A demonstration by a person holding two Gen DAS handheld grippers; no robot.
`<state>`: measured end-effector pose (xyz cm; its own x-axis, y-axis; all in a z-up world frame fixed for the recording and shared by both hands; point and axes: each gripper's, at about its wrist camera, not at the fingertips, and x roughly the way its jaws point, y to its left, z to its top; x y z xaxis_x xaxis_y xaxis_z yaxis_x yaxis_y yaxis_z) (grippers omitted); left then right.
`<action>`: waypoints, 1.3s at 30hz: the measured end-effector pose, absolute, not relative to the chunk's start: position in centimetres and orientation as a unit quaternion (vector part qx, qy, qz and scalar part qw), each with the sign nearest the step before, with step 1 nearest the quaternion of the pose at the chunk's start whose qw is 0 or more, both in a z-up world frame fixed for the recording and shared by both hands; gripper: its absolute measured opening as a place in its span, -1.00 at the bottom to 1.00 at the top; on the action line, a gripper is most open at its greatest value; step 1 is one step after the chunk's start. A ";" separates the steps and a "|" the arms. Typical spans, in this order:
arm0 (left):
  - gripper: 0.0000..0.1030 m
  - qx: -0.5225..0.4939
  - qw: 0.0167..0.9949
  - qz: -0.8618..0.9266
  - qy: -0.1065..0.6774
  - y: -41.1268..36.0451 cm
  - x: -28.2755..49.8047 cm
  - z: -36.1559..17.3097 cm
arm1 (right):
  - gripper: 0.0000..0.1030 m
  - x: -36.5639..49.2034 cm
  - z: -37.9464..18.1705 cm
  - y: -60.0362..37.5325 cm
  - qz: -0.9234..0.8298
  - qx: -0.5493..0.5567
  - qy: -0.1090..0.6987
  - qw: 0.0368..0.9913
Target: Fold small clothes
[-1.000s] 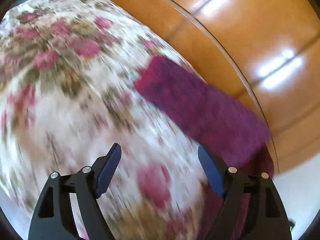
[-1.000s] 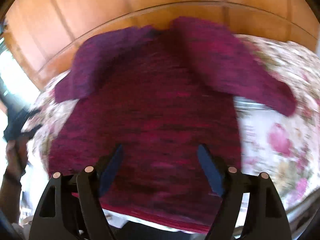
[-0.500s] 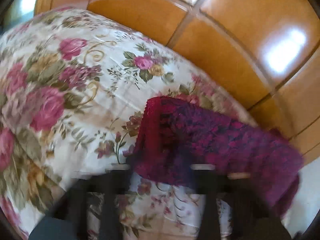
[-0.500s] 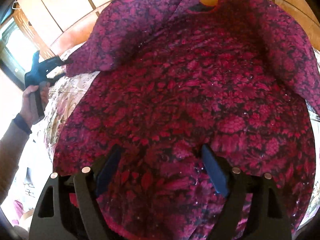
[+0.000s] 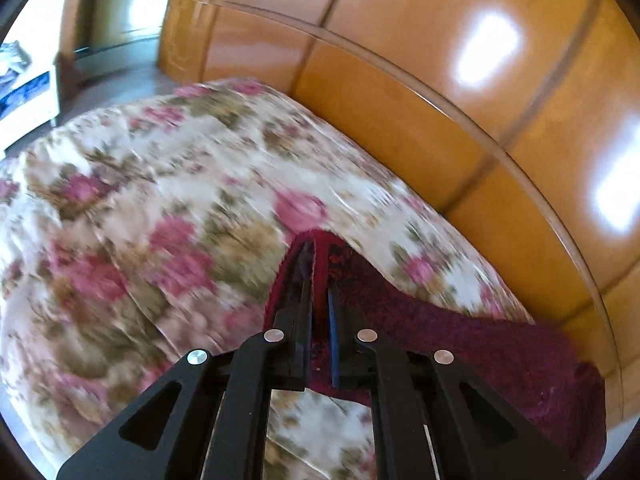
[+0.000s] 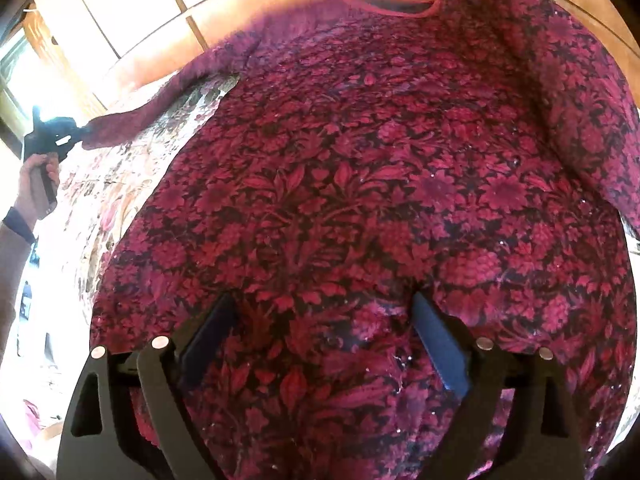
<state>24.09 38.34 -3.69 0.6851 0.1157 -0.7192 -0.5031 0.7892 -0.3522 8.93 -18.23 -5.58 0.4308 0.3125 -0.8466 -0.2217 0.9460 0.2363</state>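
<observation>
A dark red floral sweater [image 6: 380,180] lies front up on a flowered bed cover [image 6: 120,184], neckline at the far side. My right gripper [image 6: 322,304] hovers low over its lower body. Its jaws are opening, and only flat cloth shows beneath them. In the left wrist view my left gripper [image 5: 316,264] is shut on the cuff of the sweater's sleeve [image 5: 460,340]. The right wrist view shows that left gripper [image 6: 80,134] at the far left, with the sleeve [image 6: 160,112] stretched out from the shoulder. The other sleeve [image 6: 592,120] lies along the right side.
Glossy wooden wardrobe doors [image 5: 440,80] stand close behind the bed. The flowered bed cover [image 5: 160,220] spreads wide to the left of the sweater. A hand [image 6: 38,176] and a sleeve hold the left gripper. Floor and a bright doorway [image 5: 116,12] lie beyond the bed's far end.
My left gripper closed on the sleeve cuff and drew the sleeve outward, away from the sweater's body. My right gripper came down nearer the sweater and its jaws spread wider.
</observation>
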 end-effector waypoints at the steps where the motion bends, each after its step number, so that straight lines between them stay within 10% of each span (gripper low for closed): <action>1: -0.90 -0.269 0.877 0.182 0.354 38.7 24.4 -3.6 | 0.76 9.0 -5.6 -18.3 0.157 0.045 0.510 0.844; 9: -0.86 -0.235 0.865 0.253 0.365 38.9 27.2 -4.0 | 0.78 9.3 -5.8 -17.9 0.150 0.038 0.511 0.845; 12: 0.13 -0.238 0.839 0.303 0.385 39.4 26.0 -4.8 | 0.79 9.4 -5.7 -17.8 0.152 0.036 0.510 0.846; 14: 0.32 -0.292 0.847 0.254 0.365 38.8 23.6 -5.0 | 0.77 9.3 -5.7 -18.0 0.154 0.037 0.510 0.846; 35: 0.27 -0.267 0.779 -0.263 0.503 11.4 6.3 -10.0 | 0.74 3.1 -5.0 -33.3 -0.024 0.100 0.507 0.856; 37: -0.55 -0.246 0.782 -0.266 0.507 10.8 6.1 -9.8 | 0.29 2.6 -5.8 -32.9 -0.002 0.106 0.516 0.850; 39: -0.69 -0.226 0.796 -0.255 0.501 11.0 6.3 -9.2 | -0.23 2.2 -5.3 -32.1 0.014 0.094 0.504 0.858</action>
<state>6.28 10.96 -9.21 0.3687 -0.6321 -0.6815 0.1802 0.7679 -0.6147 2.22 -32.14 -5.33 0.4907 0.1192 -0.8631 0.0709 0.9819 0.1759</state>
